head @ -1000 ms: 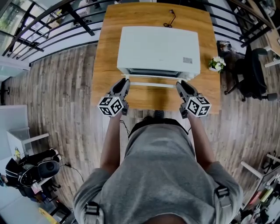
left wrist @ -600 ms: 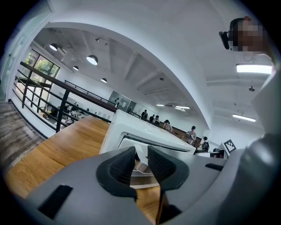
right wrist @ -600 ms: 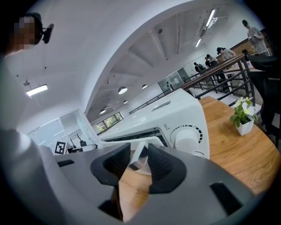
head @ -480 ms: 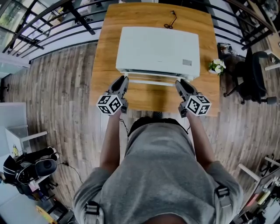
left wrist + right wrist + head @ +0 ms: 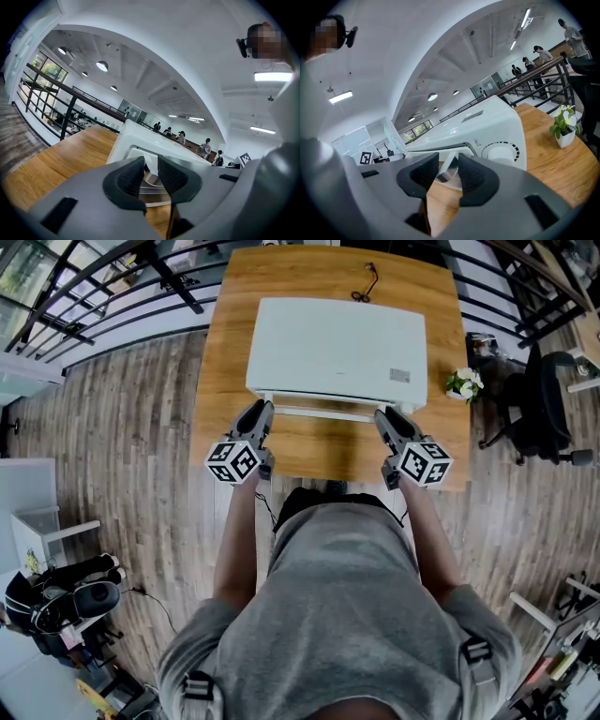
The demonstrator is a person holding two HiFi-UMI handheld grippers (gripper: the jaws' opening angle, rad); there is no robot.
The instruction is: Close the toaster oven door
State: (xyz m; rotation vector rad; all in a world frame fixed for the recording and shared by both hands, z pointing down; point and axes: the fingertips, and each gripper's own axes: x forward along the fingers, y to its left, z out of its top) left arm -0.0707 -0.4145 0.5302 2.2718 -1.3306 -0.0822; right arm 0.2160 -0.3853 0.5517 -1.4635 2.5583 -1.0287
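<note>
Toaster oven: white, standing at the middle of the wooden surface. From the head view I see only its top.
Door: the head view shows just a thin white strip along the near edge, so its front face is hidden from me there. In both gripper views it stands tilted, not flush with the body, with a dark slit along its top.
Left gripper: at the door's left end. In its own view the jaws stand a narrow gap apart, and the oven's corner shows through that gap. I see nothing pinched. Whether the tips touch the door I cannot tell.
Right gripper: at the door's right end. In its own view the jaws are parted a little wider, with the door's edge in line with the gap and no pad pressing on it.
Blocked: each gripper's grey body fills the lower half of its view and covers the surface under the door.
Dial: on the oven's right front; its markings are too small to read.
Potted plant: off the surface, just beside its right edge and well apart from the door.
Cable: a dark coil behind the oven, with its far end cut off.
My torso: covers the near floor.
</note>
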